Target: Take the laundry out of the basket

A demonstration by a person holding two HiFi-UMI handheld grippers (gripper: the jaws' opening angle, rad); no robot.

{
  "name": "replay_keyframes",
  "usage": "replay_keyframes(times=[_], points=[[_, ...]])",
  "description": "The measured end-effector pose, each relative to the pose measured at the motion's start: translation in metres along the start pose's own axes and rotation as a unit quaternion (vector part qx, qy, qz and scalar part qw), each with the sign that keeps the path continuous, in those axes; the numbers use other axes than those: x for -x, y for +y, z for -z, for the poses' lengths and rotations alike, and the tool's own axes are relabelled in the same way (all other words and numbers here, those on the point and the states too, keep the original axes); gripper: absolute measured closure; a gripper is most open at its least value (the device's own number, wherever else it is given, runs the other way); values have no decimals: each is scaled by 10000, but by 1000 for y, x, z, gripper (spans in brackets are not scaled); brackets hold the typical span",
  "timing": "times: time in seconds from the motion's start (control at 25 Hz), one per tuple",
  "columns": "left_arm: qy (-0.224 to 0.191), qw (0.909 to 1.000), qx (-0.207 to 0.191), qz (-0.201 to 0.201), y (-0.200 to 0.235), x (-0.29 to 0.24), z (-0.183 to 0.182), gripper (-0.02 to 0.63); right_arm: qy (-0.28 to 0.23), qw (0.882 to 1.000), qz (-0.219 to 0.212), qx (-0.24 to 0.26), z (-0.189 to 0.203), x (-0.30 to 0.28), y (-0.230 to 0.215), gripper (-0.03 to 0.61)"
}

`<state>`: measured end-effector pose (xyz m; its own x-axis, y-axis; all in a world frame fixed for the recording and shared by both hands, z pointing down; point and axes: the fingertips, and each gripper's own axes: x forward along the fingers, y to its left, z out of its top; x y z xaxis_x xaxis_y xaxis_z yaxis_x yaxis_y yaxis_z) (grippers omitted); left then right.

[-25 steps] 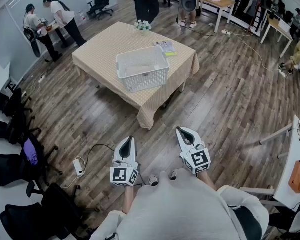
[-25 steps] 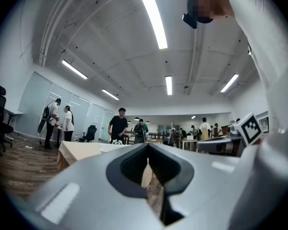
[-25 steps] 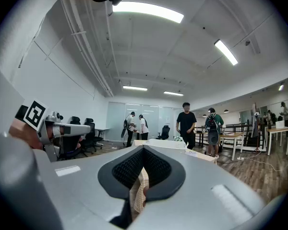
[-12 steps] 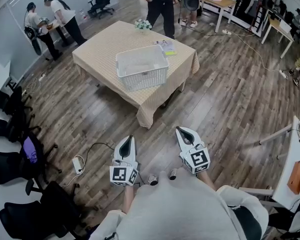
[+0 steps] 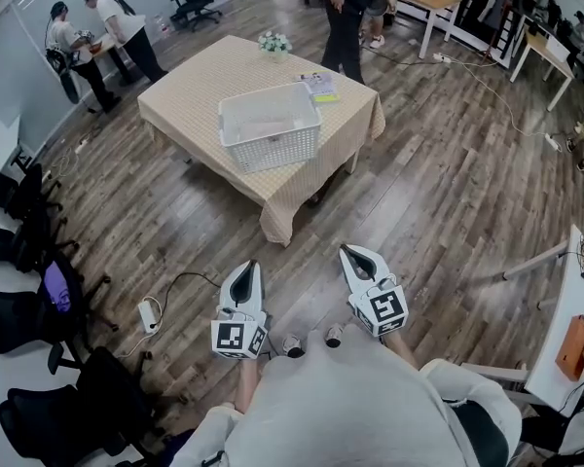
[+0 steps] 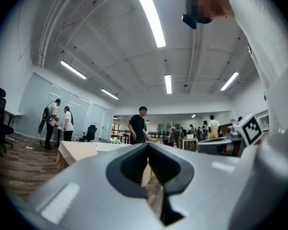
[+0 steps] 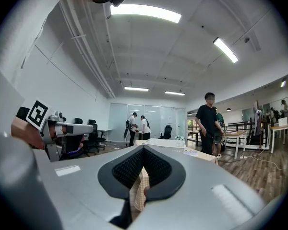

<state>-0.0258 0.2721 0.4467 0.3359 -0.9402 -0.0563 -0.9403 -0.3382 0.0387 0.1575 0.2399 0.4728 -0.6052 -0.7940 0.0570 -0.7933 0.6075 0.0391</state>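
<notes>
We carry left gripper point(image 5: 249, 269) and right gripper point(image 5: 351, 253) well apart from the table point(image 5: 190, 95) (basket point(image 5: 273, 150) on it) — both jaw pairs closed, empty

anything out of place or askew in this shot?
Nothing stands out. The white slatted plastic basket sits upright on the table with the beige checked cloth, with nothing spilled around it. The left gripper and right gripper are shut and empty, well short of the table. A white power strip lies on the floor.

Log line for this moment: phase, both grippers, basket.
phase: standing off from table | left gripper: shut, empty | right gripper: shut, empty | basket: on table, neither gripper near
</notes>
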Motion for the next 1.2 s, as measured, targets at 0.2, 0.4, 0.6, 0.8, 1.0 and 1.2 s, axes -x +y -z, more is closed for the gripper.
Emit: replay_keyframes(times=[0.2, 0.4, 0.6, 0.8, 1.0, 1.2], points=[[39, 10000, -63, -42, -19, -8, 1, 603, -4, 9999, -91, -78, 4, 9, -16, 580], [81, 9998, -105, -156, -34, -15, 5, 603, 43, 9998, -158, -143, 16, 17, -35, 580], [146, 9994, -101, -295, -44, -19, 10, 603, 84, 9994, -289, -143, 21, 22, -45, 580], [202, 9990, -89, -377, -50, -23, 16, 603, 141, 9992, -328, -156, 28, 23, -56, 580], [248, 9987, -124, -439, -47, -29, 17, 603, 162, 9992, -295, -209, 33, 21, -64, 580], [201, 9987, -141, -454, -44, -43, 16, 603, 156, 9992, -287, -229, 35, 14, -75, 580]])
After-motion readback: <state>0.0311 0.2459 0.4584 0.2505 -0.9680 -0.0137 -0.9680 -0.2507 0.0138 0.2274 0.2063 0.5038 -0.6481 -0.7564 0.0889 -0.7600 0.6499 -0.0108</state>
